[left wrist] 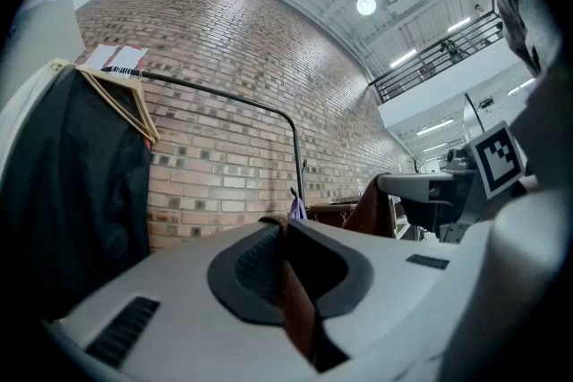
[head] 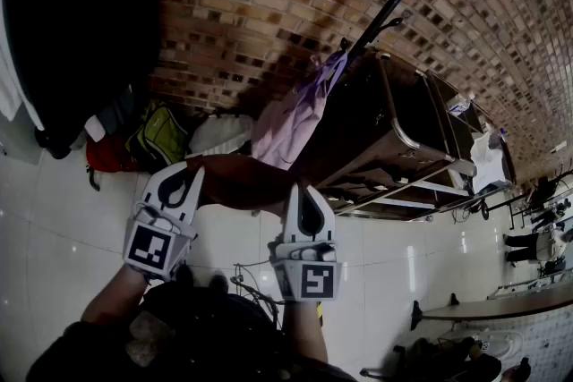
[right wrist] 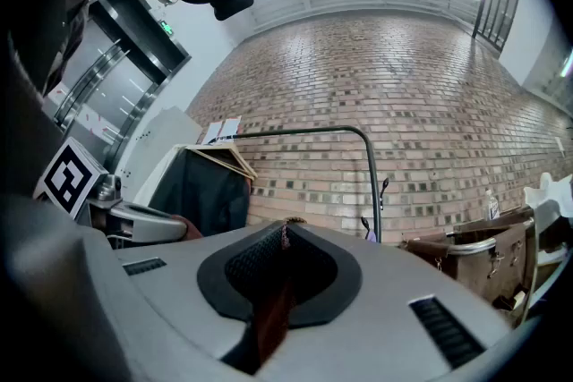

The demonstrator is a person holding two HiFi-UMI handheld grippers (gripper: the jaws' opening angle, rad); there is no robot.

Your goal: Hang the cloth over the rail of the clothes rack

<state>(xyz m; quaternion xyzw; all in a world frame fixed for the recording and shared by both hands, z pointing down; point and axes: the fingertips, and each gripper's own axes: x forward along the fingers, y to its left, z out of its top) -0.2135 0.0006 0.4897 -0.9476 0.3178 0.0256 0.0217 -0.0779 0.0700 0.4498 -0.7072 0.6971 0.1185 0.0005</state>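
left gripper (head: 182,183) + right gripper (head: 309,212): jaws both pinching cloth (head: 242,181), stretched level between them | rail (right wrist: 304,131) ahead and above, long axis roughly parallel to cloth | free rail nearer right side

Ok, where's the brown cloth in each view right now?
Head view: brown cloth at centre, stretched between the left gripper and the right gripper.
Left gripper view: cloth at bottom centre, pinched in its jaws.
Right gripper view: cloth at bottom centre, pinched likewise.
Shared landmark: the black rack rail against the brick wall.
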